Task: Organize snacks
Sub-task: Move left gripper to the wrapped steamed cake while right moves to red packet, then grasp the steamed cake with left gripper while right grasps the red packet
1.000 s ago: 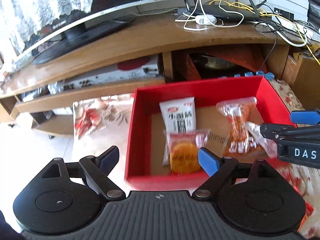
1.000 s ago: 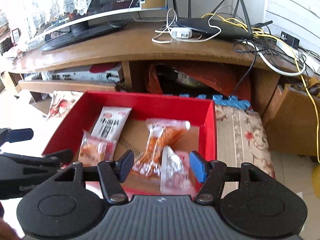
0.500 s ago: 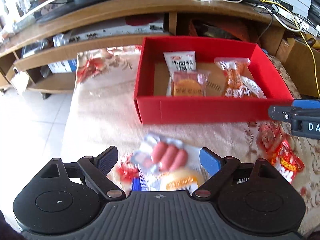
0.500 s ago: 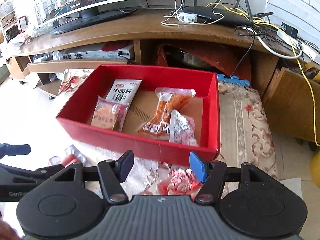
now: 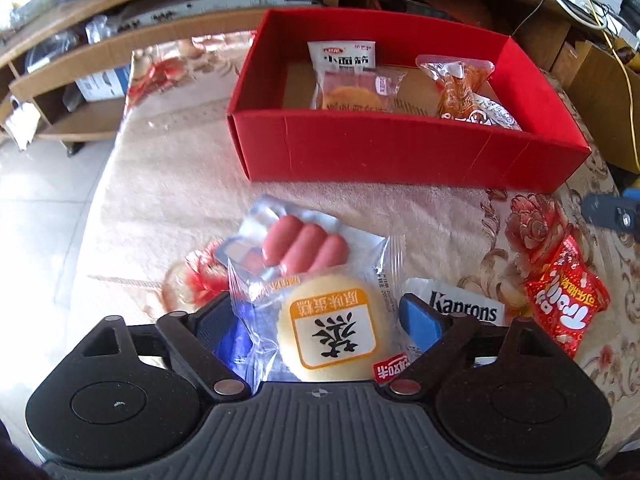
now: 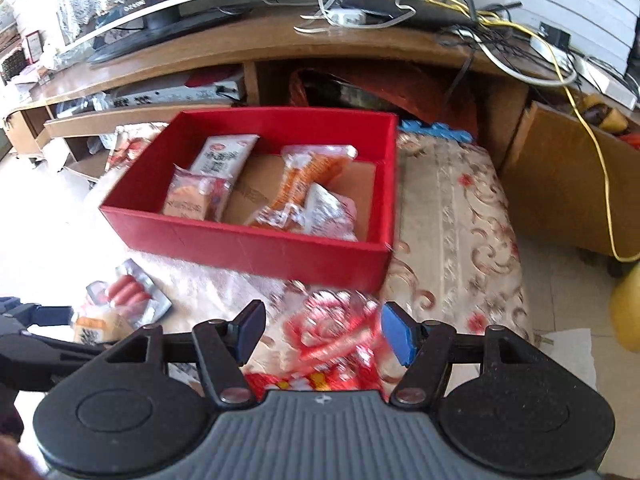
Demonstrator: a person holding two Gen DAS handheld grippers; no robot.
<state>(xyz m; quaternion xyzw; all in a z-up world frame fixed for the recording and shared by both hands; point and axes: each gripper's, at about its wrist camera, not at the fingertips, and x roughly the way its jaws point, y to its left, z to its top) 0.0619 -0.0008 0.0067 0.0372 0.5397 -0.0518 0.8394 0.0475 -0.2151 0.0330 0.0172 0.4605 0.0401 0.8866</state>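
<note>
In the left wrist view, the left gripper [image 5: 320,316] is held low over a flowered cloth [image 5: 168,184]. Its jaws are spread wide and have just been closing a little. A round cake [image 5: 332,334] in a clear wrapper lies between them, and no pad is seen pressing on it. A sausage pack [image 5: 304,246] lies just past the cake, partly under it. A white pack [image 5: 464,308] is seen just beside the blue pad, and a red bag [image 5: 564,304] lies further to that side on the cloth. A red box [image 5: 400,152] is set beyond them, with four snacks inside it. In the right wrist view, the right gripper [image 6: 322,330] is held over the red bag [image 6: 336,344], which looks blurred. Its jaws are spread and have just been opening a little. The bag lies between them, but it cannot be told if the pads touch it. The red box [image 6: 256,248] is seen further off on the cloth [image 6: 452,216]. The sausage pack [image 6: 128,294] and the cake [image 6: 98,330] are seen near the left gripper [image 6: 36,320] at the edge of the view.
</note>
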